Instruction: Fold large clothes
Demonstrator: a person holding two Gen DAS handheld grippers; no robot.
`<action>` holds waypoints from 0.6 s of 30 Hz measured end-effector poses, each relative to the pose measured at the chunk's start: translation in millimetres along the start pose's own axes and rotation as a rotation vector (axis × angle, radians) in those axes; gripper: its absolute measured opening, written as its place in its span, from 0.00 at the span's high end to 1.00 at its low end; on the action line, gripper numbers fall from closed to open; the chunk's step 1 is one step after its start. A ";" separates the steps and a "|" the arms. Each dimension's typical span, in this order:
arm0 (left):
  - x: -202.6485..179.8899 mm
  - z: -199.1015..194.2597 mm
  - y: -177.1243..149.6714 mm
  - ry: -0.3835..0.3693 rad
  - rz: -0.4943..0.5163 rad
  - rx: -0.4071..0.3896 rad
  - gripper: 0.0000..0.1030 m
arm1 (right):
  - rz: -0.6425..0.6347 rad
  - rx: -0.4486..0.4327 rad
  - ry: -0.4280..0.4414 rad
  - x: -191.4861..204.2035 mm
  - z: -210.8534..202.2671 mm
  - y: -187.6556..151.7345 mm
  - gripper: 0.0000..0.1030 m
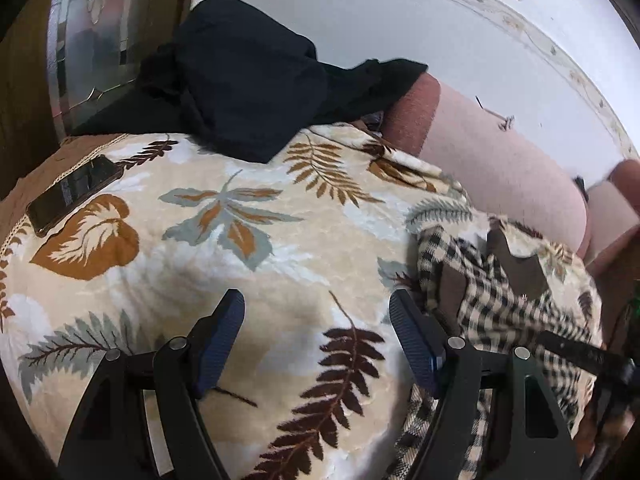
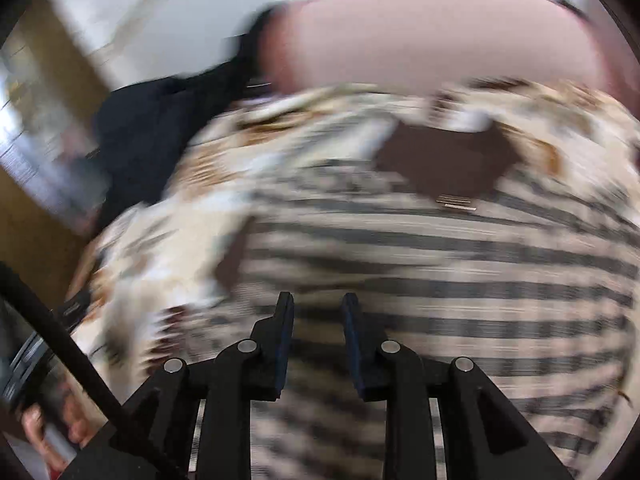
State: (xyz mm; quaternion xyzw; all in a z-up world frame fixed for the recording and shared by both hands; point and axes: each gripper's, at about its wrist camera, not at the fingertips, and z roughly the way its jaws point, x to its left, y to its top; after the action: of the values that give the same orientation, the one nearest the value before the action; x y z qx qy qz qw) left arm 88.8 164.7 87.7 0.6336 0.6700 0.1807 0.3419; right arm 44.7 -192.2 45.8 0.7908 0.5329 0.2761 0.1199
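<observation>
1. Fabric filled the left wrist view: a cream blanket printed with brown and grey leaves [image 1: 248, 248] covered the bed. The left claw [image 1: 316, 304] hung over it released, its blue-padded fingers [image 1: 226, 320] spread wide with nothing between them. A beige-and-black checked garment with brown patches [image 1: 492, 288] lay crumpled on the blanket just beside the right-hand finger. Farther back, a black garment [image 1: 248, 80] was heaped at the blanket's far edge, draped partly onto a pink upholstered headboard [image 1: 500, 164]. A black smartphone [image 1: 72, 192] lay flat near the blanket's left border.

2. The right wrist view was heavily blurred. The right claw [image 2: 318, 306] hovered above the checked garment [image 2: 440, 272], its fingers [image 2: 286, 320] parted by a narrow gap and gripping nothing. The garment's brown collar area [image 2: 448, 160] lay ahead, with the leaf blanket [image 2: 160, 220] to the left, the black garment [image 2: 152, 128] beyond it and the pink headboard [image 2: 420, 40] behind.
</observation>
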 end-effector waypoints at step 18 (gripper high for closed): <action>-97.4 -21.5 -83.0 -0.070 0.308 0.083 0.28 | 0.018 -0.284 -0.302 -76.8 -114.2 -155.2 0.50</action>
State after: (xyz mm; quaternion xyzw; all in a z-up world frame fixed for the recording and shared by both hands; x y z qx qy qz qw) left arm 10.1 63.1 69.0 0.7484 0.5595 0.1809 0.3069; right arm -161.8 -211.4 40.5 0.8031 0.4576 0.2277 0.3061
